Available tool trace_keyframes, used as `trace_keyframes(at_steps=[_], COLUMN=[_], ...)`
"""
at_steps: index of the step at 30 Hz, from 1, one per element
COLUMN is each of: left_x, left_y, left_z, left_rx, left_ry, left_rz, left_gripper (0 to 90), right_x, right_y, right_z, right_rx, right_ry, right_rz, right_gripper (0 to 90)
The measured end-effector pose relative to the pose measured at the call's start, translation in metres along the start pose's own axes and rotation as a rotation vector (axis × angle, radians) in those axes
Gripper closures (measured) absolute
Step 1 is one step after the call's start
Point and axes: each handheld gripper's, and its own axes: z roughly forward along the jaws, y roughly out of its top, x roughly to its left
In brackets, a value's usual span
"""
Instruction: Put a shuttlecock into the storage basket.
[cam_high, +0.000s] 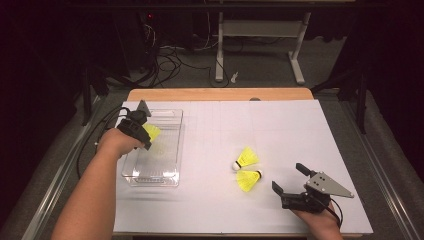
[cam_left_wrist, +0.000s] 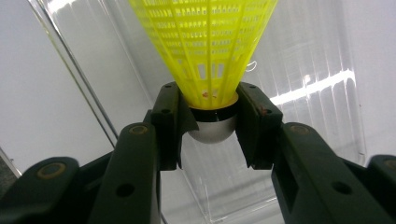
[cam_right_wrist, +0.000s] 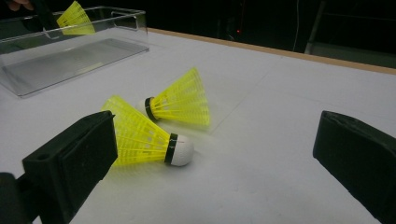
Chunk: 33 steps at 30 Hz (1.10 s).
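Yellow shuttlecock (cam_left_wrist: 210, 51), clamped at the cork base in left gripper (cam_left_wrist: 210, 122), held above clear plastic bin (cam_high: 170, 116) at table's left.

Jaws partly closed, pads pressing either side of the white cork; skirt pointing away from the gripper. Best lowered well inside the bin walls before release, then jaws opened gently so the light shuttlecock drops without bouncing out or catching a pad. Bin floor apparently bare so far, nothing lying in it. Two more shuttlecocks on white table (cam_high: 210, 210): far shuttlecock (cam_high: 246, 158) and near shuttlecock (cam_high: 248, 179), just beside each other, on their sides. Right gripper (cam_high: 287, 177) wide open, empty, near the pair.
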Motion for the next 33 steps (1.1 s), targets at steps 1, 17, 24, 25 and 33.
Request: trace_keyframes(at_steps=[1, 17, 24, 25, 33], left_x=[0.0001, -0.0020, -0.0011, -0.0009, -0.0007], left_y=[0.0003, 0.0051, 0.0045, 0.0044, 0.0059], left_z=[0.0005, 0.0070, 0.0058, 0.0057, 0.0074], left_rx=[0.001, -0.016, -0.032, -0.033, -0.017], left_ry=[0.001, 0.004, 0.006, 0.009, -0.022], left_rz=[-0.005, 0.009, 0.007, 0.006, 0.015], left_gripper=[64.1, 64.0, 63.8, 63.7, 50.8], right_x=[0.0000, 0.0000, -0.0001, 0.0000, 0.0004], right_y=[0.0000, -0.0002, -0.0002, -0.0002, -0.0001], right_z=[0.0000, -0.0005, -0.0006, -0.0005, -0.0013], right_rx=[0.001, 0.001, 0.001, 0.001, -0.003], right_ry=[0.000, 0.000, 0.000, 0.000, 0.003], right_rz=[0.000, 0.002, 0.002, 0.002, 0.000], right_gripper=[0.6, 0.6, 0.6, 0.6, 0.6])
